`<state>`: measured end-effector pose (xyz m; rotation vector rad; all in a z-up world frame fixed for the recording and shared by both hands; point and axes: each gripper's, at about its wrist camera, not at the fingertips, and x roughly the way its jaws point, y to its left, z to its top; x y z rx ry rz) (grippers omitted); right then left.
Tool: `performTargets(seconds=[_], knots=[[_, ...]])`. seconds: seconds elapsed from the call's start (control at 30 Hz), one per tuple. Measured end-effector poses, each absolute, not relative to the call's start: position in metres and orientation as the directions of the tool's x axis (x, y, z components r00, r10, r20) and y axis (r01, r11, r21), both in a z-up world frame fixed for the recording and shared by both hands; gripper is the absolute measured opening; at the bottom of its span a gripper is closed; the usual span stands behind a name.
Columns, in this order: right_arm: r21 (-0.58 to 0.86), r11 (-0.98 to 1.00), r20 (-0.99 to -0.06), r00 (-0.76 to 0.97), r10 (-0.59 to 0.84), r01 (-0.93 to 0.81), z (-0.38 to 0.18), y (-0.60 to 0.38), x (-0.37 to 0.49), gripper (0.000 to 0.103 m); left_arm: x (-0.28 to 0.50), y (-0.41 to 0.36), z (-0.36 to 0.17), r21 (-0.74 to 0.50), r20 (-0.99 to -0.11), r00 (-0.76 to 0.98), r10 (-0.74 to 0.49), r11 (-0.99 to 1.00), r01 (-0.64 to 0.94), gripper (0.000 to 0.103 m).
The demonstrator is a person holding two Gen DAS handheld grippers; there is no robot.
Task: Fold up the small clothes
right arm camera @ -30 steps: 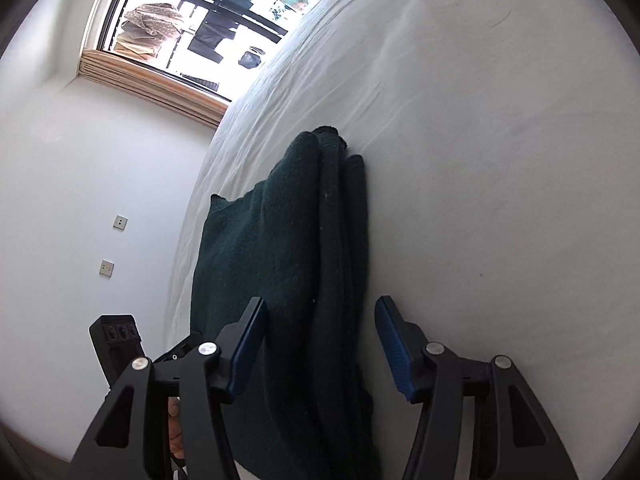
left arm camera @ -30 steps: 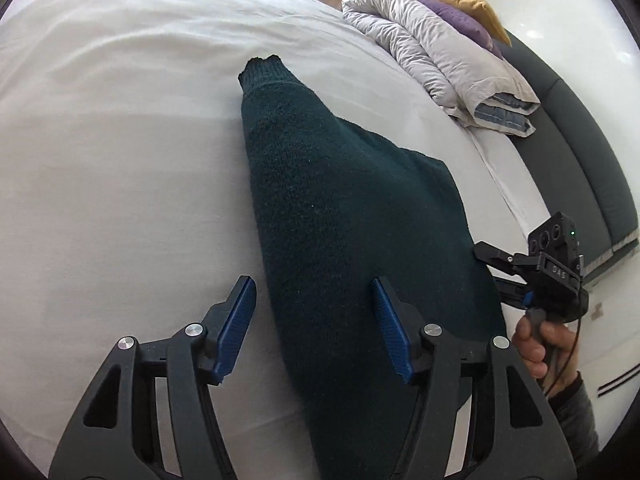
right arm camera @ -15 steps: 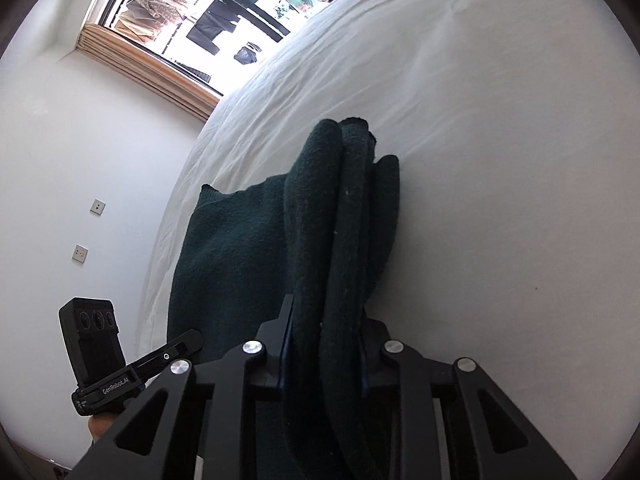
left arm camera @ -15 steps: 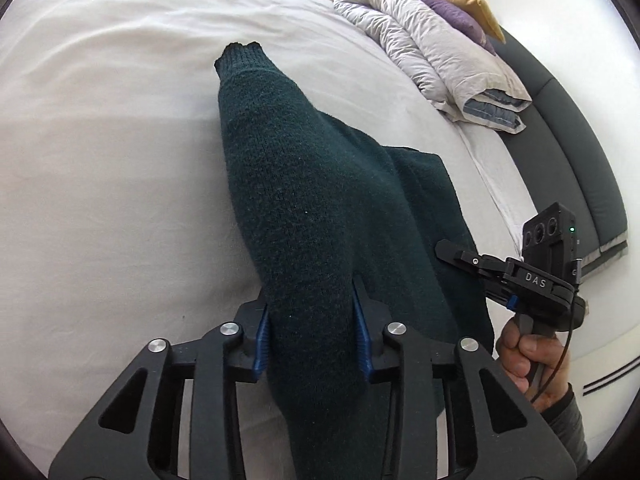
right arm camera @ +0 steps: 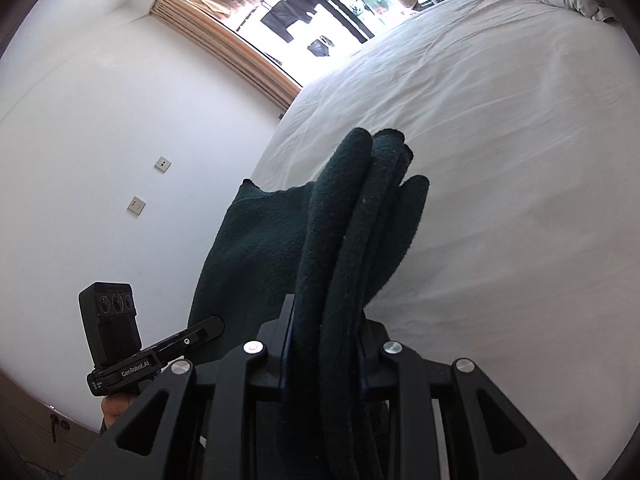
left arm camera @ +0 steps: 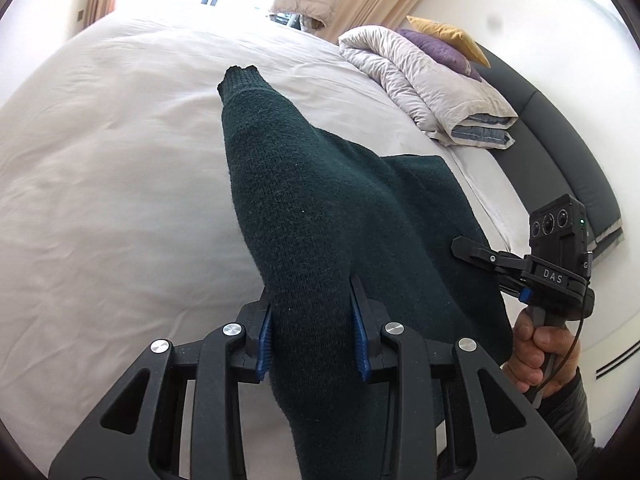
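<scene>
A dark green knitted sweater (left arm camera: 320, 208) lies lengthwise on the white bed (left arm camera: 100, 200), folded narrow, with its cuffed end (left arm camera: 240, 76) pointing away. My left gripper (left arm camera: 312, 332) is shut on the near edge of the sweater and lifts it off the sheet. My right gripper (right arm camera: 324, 344) is shut on the bunched folds at the other near corner of the sweater (right arm camera: 352, 216). The right gripper also shows in the left wrist view (left arm camera: 500, 260), at the sweater's right edge. The left gripper shows in the right wrist view (right arm camera: 188, 336), at lower left.
A folded grey duvet (left arm camera: 432, 88) with a purple and a yellow pillow (left arm camera: 444, 36) lies at the far right of the bed, against a dark headboard (left arm camera: 560, 152). A window with curtains (right arm camera: 280, 12) stands beyond the bed. White wall with sockets (right arm camera: 136, 204) is to the left.
Both grippers went from open around the sweater's near edge to shut on it. They have since raised the gripped edge off the bed.
</scene>
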<state>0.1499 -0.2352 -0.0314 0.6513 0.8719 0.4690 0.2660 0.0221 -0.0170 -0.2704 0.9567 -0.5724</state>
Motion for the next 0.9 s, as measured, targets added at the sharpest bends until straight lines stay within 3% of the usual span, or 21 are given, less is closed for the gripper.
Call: performTargets(seconds=[0.37, 0.9], knots=[[0.711, 0.695, -0.559, 0.512, 0.652, -0.108, -0.073, -0.164, 0.091, 0.026, 0.164, 0.121, -0.047, -0.450, -0.717, 0.457, -0.526, 0.850, 0.273, 0.030], [0.708, 0.704, -0.584, 0.506, 0.635, -0.066, -0.092, -0.165, 0.099, 0.026, 0.158, 0.139, -0.086, -0.423, -0.733, 0.463, -0.498, 0.867, 0.263, 0.030]])
